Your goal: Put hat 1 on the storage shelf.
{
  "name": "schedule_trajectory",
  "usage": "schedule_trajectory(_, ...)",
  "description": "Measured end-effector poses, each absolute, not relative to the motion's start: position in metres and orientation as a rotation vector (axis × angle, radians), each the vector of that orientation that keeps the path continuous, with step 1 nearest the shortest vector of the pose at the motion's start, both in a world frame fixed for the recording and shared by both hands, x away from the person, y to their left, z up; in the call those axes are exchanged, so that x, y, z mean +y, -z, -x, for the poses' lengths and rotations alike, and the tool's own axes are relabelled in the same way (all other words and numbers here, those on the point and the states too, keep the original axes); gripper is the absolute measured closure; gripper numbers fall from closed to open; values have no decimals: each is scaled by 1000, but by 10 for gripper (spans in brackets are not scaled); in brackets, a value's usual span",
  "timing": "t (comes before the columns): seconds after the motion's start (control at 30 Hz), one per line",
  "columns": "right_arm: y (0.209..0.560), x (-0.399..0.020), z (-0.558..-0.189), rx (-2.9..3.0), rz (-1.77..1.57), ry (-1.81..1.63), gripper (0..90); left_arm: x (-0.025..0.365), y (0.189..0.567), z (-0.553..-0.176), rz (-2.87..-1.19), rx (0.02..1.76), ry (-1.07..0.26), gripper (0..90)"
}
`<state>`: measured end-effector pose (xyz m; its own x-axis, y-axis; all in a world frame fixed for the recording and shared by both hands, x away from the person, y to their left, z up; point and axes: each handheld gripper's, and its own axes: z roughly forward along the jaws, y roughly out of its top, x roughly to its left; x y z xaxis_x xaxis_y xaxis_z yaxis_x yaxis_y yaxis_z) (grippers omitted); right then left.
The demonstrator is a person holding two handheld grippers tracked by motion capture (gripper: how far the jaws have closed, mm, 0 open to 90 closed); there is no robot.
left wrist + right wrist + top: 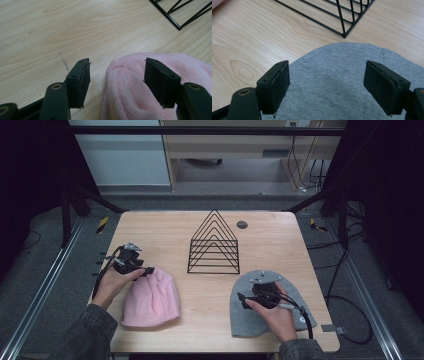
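A pink knitted hat [150, 300] lies flat at the table's front left. My left gripper [148, 270] sits at its rounded top edge. In the left gripper view the hat's crown [130, 85] lies between the jaws of my left gripper [117, 62], which stand apart; one jaw is on bare wood and the other over the knit, neither pressing it. A grey hat [250, 320] lies flat at the front right. My right gripper [243, 299] hovers low over it, and in its own view it [327, 63] stands wide open above the grey cloth [332, 82].
A black wire rack [214, 245] with triangular dividers stands in the middle of the wooden table [280, 245], behind both hats. A dark round cable port [242, 224] sits at the back. Cables trail off the table's right edge.
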<state>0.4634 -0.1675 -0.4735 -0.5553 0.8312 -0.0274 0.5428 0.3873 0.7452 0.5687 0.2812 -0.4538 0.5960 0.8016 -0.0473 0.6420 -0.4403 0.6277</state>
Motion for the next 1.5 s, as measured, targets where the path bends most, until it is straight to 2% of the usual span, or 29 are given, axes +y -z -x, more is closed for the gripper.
schedule_trajectory(0.2, 474, -166, -463, 2260, -1185, -988, 211, 278, 468, -567, -2229, 1158, -330, 390)
schedule_trajectory(0.33, 474, -166, -463, 2265, -1184, -986, 210, 279, 473, -566, -2218, 1160, -301, 444)
schedule_trajectory(0.37, 475, -166, -464, 2266, -1181, -985, 210, 278, 474, -565, -2217, 1148, -286, 506)
schedule_trajectory(0.43, 474, -165, -464, 2265, -1184, -986, 210, 277, 474, -565, -2225, 1139, -280, 574)
schedule_trajectory(0.47, 474, -165, -464, 2265, -1184, -986, 210, 277, 474, -564, -2232, 1135, -275, 574)
schedule_trajectory(0.5, 474, -165, -463, 2264, -1188, -992, 212, 276, 474, -564, -2235, 1129, -274, 645)
schedule_trajectory(0.53, 474, -165, -463, 2264, -1188, -992, 212, 276, 474, -563, -2230, 1129, -273, 645)
schedule_trajectory(0.67, 473, -166, -463, 2257, -1177, -1003, 214, 274, 470, -554, -2208, 1111, -293, 736)
schedule_trajectory(1.13, 467, -154, -458, 2272, -1142, -1061, 230, 268, 411, -511, -2100, 981, -410, 750)
schedule_trajectory(1.5, 451, -96, -448, 2404, -985, -1143, 278, 257, 381, -498, -2127, 901, -444, 752)
